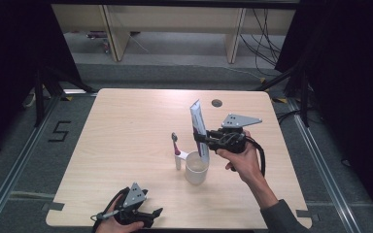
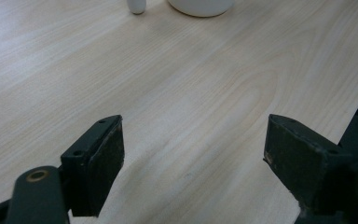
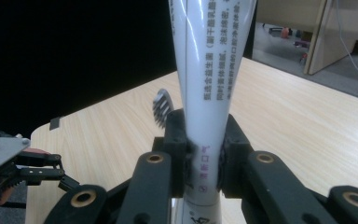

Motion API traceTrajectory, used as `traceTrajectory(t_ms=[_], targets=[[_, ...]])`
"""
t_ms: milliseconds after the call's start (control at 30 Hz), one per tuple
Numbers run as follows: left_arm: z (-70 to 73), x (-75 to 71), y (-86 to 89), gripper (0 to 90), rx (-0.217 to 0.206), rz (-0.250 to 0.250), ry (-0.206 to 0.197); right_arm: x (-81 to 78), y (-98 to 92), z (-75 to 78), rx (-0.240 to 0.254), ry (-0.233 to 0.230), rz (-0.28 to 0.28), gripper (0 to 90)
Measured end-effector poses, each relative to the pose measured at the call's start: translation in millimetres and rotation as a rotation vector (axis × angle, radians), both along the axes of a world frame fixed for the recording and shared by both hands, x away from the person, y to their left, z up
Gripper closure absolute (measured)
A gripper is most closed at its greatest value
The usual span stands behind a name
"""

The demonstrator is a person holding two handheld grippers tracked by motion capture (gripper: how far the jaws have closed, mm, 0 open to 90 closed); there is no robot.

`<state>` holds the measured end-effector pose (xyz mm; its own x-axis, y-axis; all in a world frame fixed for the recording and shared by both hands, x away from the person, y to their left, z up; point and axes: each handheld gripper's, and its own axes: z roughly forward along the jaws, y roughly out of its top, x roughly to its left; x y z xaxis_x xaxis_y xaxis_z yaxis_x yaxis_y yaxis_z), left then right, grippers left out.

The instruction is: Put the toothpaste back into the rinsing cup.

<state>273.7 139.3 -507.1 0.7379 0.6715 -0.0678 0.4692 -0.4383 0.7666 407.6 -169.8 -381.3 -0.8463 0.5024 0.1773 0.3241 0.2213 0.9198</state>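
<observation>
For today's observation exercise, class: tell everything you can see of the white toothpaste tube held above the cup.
The white plastic toothpaste tube bears dark and purple printed writing. It stands nearly upright, its flat crimped end on top, widening downward. The right tool clamps it low on its body, both pads pressing its sides. Its lower end hangs at the rim of the white round cup; whether it touches the cup is unclear.

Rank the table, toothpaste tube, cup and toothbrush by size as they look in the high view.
1. Table
2. Tube, held upright by the right gripper over the cup
3. Cup and toothbrush: too close to rank; cup wider, toothbrush taller and thinner.
</observation>
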Motion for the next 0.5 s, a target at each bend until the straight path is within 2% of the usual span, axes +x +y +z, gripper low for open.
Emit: traceTrajectory(t_ms=[67, 133, 167, 200, 233, 267, 300, 367, 433, 500], targets=[[-0.7, 0.4, -0.6, 19.6, -0.009, 0.004, -0.001, -0.7, 1.8, -4.7, -0.009, 0.005, -0.003, 77.2], [-0.1, -0.4, -0.5, 19.6, -0.004, 0.006, 0.001, 1.6, 2.1, -8.1, -0.023, -0.023, -0.001, 77.3], [0.1, 0.0, 0.2, 19.6, 0.006, 0.000, -0.001, 2.4, 4.1, -10.6, -0.010, -0.019, 0.011, 77.2], [0.2, 0.6, 0.8, 19.6, 0.019, -0.004, -0.003, 0.8, 4.3, -11.4, -0.024, 0.000, -0.003, 77.2], [-0.1, 0.7, 0.4, 19.6, 0.016, -0.002, -0.002, 2.0, 5.2, -13.4, -0.030, -0.023, 0.004, 77.3], [-0.3, -0.1, -0.8, 19.6, -0.005, 0.003, 0.002, 2.5, 6.7, -15.8, -0.024, -0.014, 0.019, 77.2], [0.1, 0.5, 0.4, 19.6, 0.017, -0.002, -0.002, 1.8, 7.6, -17.4, -0.033, -0.001, 0.018, 77.2], [0.2, -0.2, 0.0, 19.6, 0.007, -0.002, 0.001, 1.4, 9.5, -20.8, -0.035, 0.007, 0.022, 77.2], [0.0, 0.8, 0.6, 19.6, 0.020, -0.004, -0.003, 1.1, 10.4, -24.0, -0.036, 0.003, 0.027, 77.2], [0.3, -0.4, -0.2, 19.6, 0.004, -0.003, 0.001, 0.1, 11.7, -27.2, -0.037, 0.022, 0.023, 77.3]])
